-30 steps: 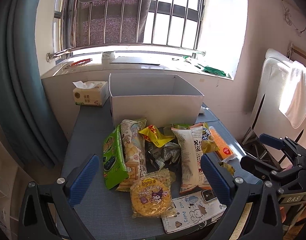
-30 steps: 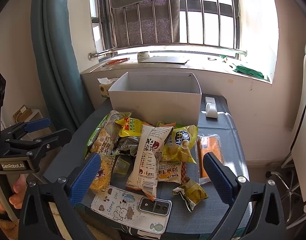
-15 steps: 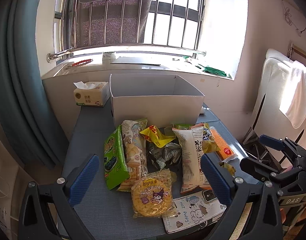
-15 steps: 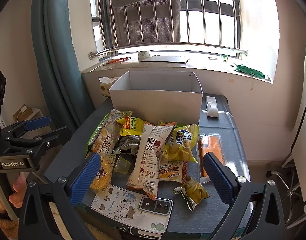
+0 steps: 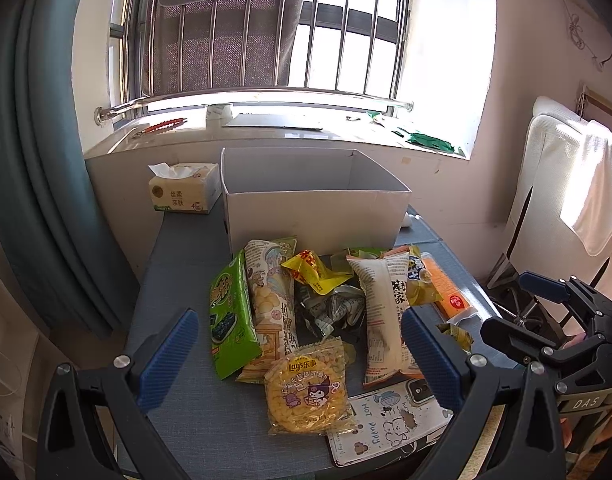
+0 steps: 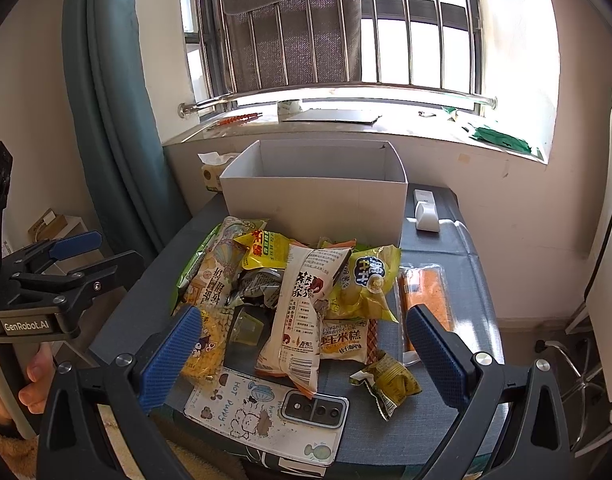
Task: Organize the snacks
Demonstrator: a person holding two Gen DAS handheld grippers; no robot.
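Note:
A pile of snack packets lies on the blue-grey table (image 5: 178,264) in front of an open white box (image 5: 318,208), which also shows in the right wrist view (image 6: 318,204). The pile holds a green packet (image 5: 228,316), a round yellow Lay's packet (image 5: 306,390), a long white packet (image 5: 386,316) (image 6: 302,316), a yellow packet (image 6: 364,284) and an orange packet (image 6: 424,300). My left gripper (image 5: 300,364) is open and empty, above the table's near edge. My right gripper (image 6: 302,360) is open and empty, above the near edge to the right.
A phone (image 6: 316,404) lies on a cartoon-printed pad (image 6: 246,412) at the near edge. A tissue box (image 5: 184,194) stands left of the white box. A white remote (image 6: 426,210) lies to its right. A window sill runs behind; a curtain hangs at left.
Both grippers have shifted very slightly; the snacks and the box have not moved.

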